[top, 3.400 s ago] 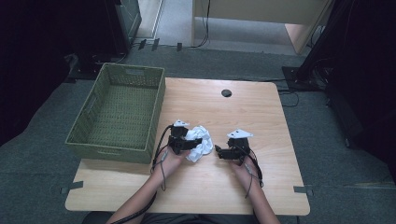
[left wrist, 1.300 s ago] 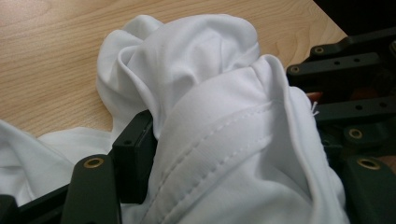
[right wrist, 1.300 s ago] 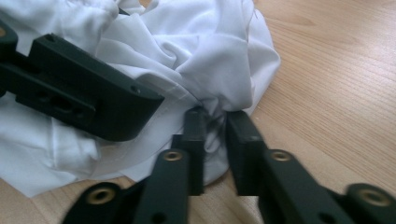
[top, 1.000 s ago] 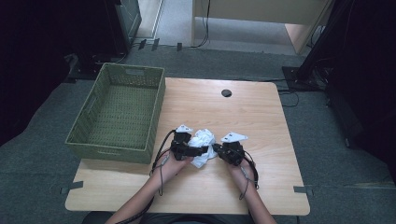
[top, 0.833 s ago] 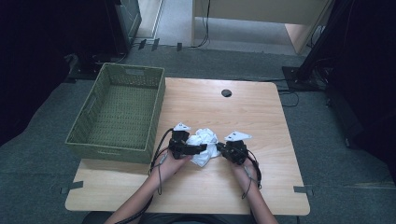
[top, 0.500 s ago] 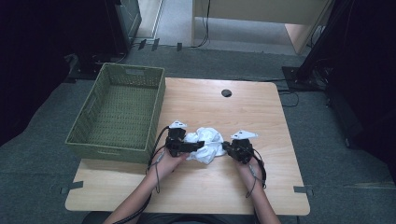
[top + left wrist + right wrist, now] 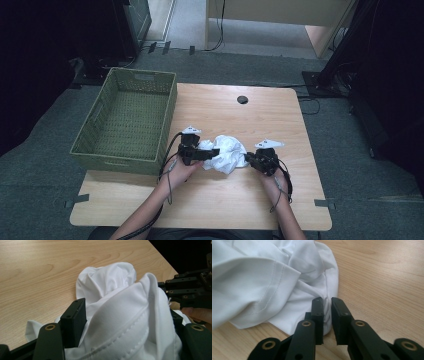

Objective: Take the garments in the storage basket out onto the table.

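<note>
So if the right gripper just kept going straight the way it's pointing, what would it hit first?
The white cloth. The right gripper already has a fold of it between its tips, and the bunched heap lies directly ahead; farther on is probably the left gripper.

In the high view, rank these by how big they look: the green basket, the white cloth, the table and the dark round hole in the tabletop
1. Table, largest.
2. Green basket.
3. White cloth, bunched between the two grippers.
4. Dark round hole, smallest by far.

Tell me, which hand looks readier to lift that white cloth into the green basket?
Probably the left gripper: its jaws hold a thick bunch of the white cloth, and it sits beside the green basket. The right gripper's jaws have just been opening around a thin fold.
</note>
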Tool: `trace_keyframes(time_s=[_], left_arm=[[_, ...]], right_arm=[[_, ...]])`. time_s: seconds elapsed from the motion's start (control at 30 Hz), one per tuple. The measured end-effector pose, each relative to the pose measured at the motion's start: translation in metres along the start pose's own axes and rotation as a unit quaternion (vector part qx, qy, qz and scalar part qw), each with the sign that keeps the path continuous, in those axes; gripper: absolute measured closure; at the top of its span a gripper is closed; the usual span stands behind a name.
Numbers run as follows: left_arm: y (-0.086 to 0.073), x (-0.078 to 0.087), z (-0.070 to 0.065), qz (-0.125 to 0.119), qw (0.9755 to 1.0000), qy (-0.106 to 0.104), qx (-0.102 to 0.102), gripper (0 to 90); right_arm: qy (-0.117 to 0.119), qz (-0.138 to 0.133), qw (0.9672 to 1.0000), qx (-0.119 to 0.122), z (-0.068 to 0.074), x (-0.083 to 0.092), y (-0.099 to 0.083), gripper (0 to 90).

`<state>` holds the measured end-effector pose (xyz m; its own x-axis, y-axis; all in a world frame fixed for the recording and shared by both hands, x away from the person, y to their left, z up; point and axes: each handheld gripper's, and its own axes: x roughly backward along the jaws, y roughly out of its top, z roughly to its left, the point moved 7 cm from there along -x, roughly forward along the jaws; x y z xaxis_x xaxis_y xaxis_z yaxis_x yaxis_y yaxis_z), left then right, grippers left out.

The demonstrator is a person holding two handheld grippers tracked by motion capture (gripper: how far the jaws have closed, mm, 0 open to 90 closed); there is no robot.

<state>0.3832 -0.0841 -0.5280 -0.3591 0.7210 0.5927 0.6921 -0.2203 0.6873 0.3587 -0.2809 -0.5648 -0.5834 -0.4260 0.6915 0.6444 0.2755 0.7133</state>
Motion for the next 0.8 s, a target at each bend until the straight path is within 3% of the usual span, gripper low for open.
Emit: trace_keyframes(time_s=[0.1,0.23,0.6,0.73,0.8], left_arm=[[0.002,-0.004,0.000,0.004,1.0000,0.002,0.000,34.8],[0.004,-0.007,0.000,0.005,1.0000,0.003,0.002,34.8],[0.005,-0.016,0.005,0.015,0.9999,0.006,0.001,34.8],[0.006,-0.018,0.007,0.015,0.9999,0.006,0.002,34.8],[0.007,-0.018,0.008,0.016,0.9999,0.007,0.002,34.8]], right_arm=[[0.008,-0.015,0.9998,-0.010,-0.001,0.007,0.004,68.4],[0.021,-0.024,0.9995,-0.006,0.003,0.011,0.008,64.6],[0.059,-0.026,0.9970,0.042,0.028,0.002,0.018,51.3],[0.082,-0.026,0.9949,0.052,0.032,-0.004,0.021,51.4],[0.093,-0.024,0.9939,0.054,0.034,-0.007,0.021,59.8]])
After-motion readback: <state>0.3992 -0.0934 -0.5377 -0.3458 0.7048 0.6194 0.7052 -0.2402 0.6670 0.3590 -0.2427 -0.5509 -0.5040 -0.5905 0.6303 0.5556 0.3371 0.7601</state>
